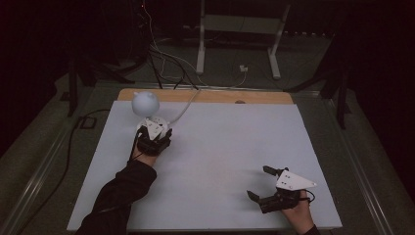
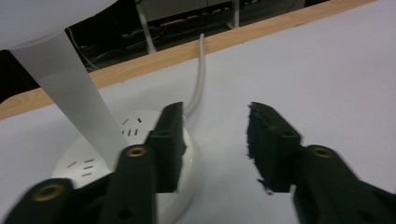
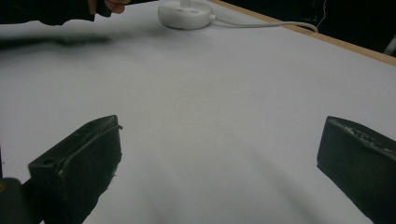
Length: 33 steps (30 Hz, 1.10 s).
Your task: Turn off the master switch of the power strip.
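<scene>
Left gripper view is showing the left gripper [image 2: 215, 140] hanging half-open beside the lamp's base [image 2: 84, 154], gripping nothing yet, while the right gripper [image 1: 258, 182] is waiting wide open, empty.

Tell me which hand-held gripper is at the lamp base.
The left hand-held gripper, at the table's far left: one jaw sits over the round white lamp base. The right hand-held gripper sits near the front edge, jaws wide over bare table.

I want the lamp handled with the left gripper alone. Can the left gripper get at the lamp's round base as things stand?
Probably yes. The left gripper is already over the lamp base: one jaw lies over its top, the other over bare table beside it. Only the slanted stem stands close by.
</scene>
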Motion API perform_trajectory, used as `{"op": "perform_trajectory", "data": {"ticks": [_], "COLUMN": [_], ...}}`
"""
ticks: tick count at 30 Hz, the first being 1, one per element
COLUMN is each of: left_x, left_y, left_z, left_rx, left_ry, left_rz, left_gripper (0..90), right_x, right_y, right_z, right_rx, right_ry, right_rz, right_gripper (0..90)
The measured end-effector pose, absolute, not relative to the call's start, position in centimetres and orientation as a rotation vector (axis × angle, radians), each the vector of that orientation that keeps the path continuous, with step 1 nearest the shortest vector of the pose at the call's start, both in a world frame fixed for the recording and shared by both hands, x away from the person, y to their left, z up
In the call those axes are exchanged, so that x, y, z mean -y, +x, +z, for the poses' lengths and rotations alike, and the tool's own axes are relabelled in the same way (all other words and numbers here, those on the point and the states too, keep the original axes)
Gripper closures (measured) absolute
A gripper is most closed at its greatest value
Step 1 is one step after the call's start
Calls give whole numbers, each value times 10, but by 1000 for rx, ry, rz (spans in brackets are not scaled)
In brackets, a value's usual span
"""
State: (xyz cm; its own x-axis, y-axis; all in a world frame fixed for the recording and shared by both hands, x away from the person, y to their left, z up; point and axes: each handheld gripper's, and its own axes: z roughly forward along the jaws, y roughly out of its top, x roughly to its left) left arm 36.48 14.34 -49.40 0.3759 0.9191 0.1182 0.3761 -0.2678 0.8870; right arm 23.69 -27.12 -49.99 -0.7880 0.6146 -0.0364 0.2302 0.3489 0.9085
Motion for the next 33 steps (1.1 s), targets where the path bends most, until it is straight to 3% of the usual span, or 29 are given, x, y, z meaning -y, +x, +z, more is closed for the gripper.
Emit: {"op": "perform_trajectory", "data": {"ticks": [16,33], "left_x": [-144,-142], "left_y": [384,400], "left_z": [-506,-518], "left_rx": [-1178,-1158], "left_ry": [1861,1984], "left_rz": [939,1027], "left_gripper": [900,900], "right_x": [272,272], "right_y": [238,238], "right_z": [-501,-501], "right_rx": [-2248,-2252], "right_ry": [744,744], "right_rz": [1421,1421], "right_gripper": [0,0]}}
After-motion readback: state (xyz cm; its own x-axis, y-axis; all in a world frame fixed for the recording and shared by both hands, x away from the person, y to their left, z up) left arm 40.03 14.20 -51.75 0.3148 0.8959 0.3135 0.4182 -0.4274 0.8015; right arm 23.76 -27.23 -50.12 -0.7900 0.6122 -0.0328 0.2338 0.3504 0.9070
